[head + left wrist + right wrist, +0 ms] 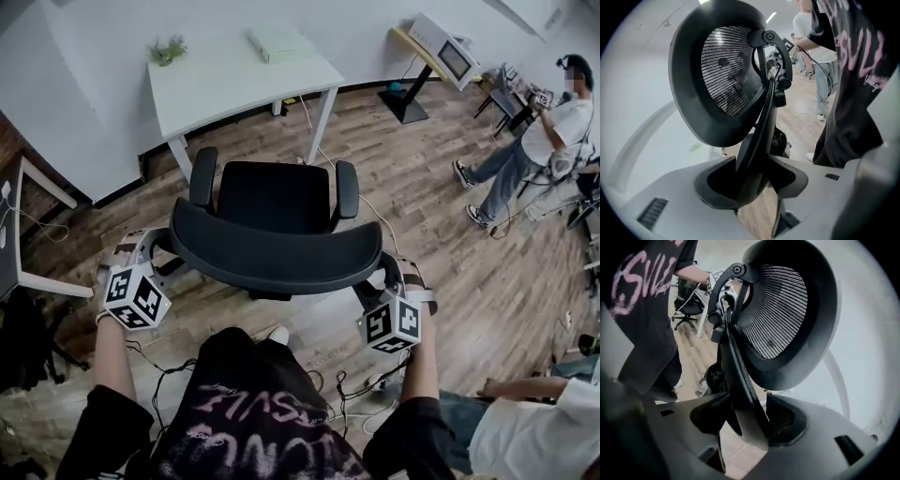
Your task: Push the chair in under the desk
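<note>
The black office chair [272, 199] stands on the wood floor, its seat facing the white desk [234, 80] ahead and its curved backrest [277, 251] nearest me. My left gripper [159, 246] sits at the backrest's left end and my right gripper [389, 272] at its right end. In the left gripper view the backrest's black rim [757, 140] runs down between the jaws of the left gripper [752, 180], which hold it. The right gripper view shows the same: the rim [738, 376] is clamped in the right gripper [745, 420], below the mesh back [783, 310].
A small plant [169, 49] and a white box [277, 42] lie on the desk. Another table [19, 234] stands at the left. A person [553, 131] stands at the far right, another sits at the lower right [534, 422]. Cables [375, 220] trail over the floor.
</note>
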### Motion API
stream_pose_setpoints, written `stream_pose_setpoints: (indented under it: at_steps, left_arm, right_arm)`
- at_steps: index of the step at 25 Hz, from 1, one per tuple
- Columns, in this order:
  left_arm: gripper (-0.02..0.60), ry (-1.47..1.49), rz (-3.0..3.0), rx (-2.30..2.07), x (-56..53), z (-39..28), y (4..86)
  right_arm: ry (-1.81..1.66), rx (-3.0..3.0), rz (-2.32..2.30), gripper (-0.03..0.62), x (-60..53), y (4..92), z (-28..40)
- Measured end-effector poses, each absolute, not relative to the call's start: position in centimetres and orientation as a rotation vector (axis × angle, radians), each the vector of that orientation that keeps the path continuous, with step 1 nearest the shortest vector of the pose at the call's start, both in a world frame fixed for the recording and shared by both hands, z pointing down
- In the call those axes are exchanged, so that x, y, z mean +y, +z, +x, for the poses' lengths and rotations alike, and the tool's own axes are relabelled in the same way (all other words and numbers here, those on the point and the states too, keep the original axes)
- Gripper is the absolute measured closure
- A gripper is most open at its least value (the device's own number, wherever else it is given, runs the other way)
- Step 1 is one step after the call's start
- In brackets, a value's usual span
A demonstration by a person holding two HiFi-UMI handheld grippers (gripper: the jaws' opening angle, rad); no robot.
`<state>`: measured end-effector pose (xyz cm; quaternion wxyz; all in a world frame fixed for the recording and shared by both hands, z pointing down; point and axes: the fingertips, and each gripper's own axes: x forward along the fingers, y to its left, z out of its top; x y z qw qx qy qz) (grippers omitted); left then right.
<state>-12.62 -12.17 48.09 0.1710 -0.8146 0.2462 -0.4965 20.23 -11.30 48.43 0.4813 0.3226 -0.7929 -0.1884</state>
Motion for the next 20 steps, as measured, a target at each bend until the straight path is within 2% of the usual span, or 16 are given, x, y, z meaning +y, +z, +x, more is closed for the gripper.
stream_pose_setpoints:
  at_steps: [20]
  left_arm:
    - [0.365,-1.408,-2.399,0.66,-18.4,-12.5,48.2]
  right_arm:
    - [-0.444,-1.939,0.745,0.344,-20.0,48.7,20.5]
